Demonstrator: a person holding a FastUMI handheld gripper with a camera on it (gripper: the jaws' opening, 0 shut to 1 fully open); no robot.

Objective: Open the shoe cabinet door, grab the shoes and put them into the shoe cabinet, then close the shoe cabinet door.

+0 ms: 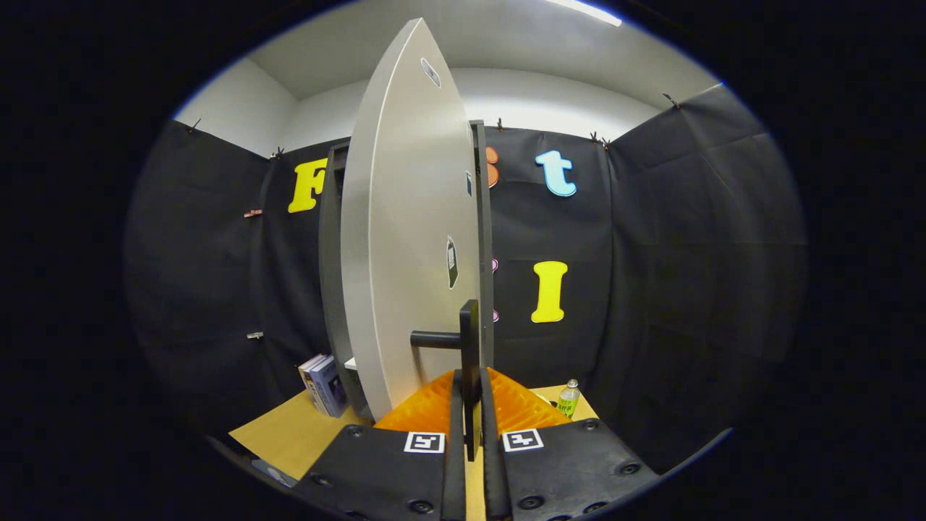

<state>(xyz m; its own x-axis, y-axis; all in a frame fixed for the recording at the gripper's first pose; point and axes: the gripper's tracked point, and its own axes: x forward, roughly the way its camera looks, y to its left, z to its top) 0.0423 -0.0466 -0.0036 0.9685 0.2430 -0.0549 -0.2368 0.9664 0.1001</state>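
The shoe cabinet door point(405, 239), a pale grey panel, stands swung out and edge-on toward me, with the dark cabinet frame point(331, 275) behind it on the left. A black bar handle point(469, 354) sticks out from the door on a short stem. My gripper point(470, 405) is shut on that handle, both fingers pressed against the upright bar from either side. The cabinet's inside is hidden by the door.
A boxed stack of books point(323, 385) leans beside the cabinet's foot on the wooden table point(289, 434). A small green-labelled bottle point(568, 398) stands on the table to the right, just beyond the fingers.
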